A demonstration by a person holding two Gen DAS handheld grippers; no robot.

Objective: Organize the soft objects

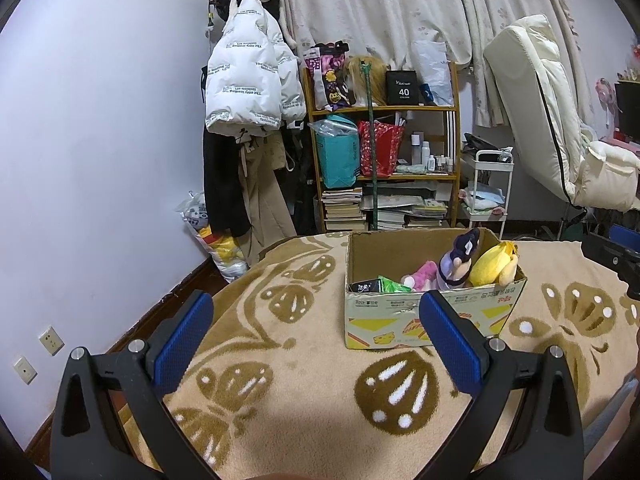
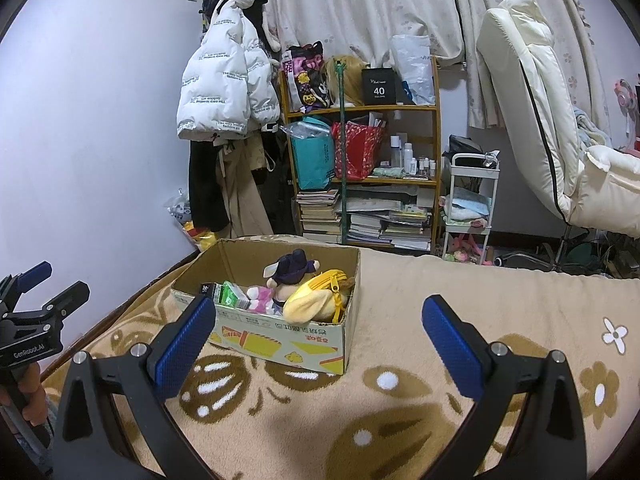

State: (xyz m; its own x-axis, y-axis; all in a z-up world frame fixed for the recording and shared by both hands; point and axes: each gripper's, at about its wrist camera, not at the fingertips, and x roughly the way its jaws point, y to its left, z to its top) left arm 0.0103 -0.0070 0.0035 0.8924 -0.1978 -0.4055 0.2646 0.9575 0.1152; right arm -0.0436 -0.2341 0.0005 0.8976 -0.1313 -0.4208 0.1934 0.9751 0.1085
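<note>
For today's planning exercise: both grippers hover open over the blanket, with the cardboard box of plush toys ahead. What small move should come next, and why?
Probably ease the right gripper forward toward the open cardboard box. Both it and the left gripper are open and empty, and no loose soft toy shows on the beige patterned blanket; the yellow plush and the purple-hatted doll already sit inside.

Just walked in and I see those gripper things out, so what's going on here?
A person holds a two-finger gripper in each hand above a patterned blanket. Both the left gripper and the right gripper are open and hold nothing. Ahead sits a cardboard box already holding soft toys: a yellow plush, a dark-haired doll and a pink plush, plus small packets. No soft toys lie loose on the blanket in view.
</note>
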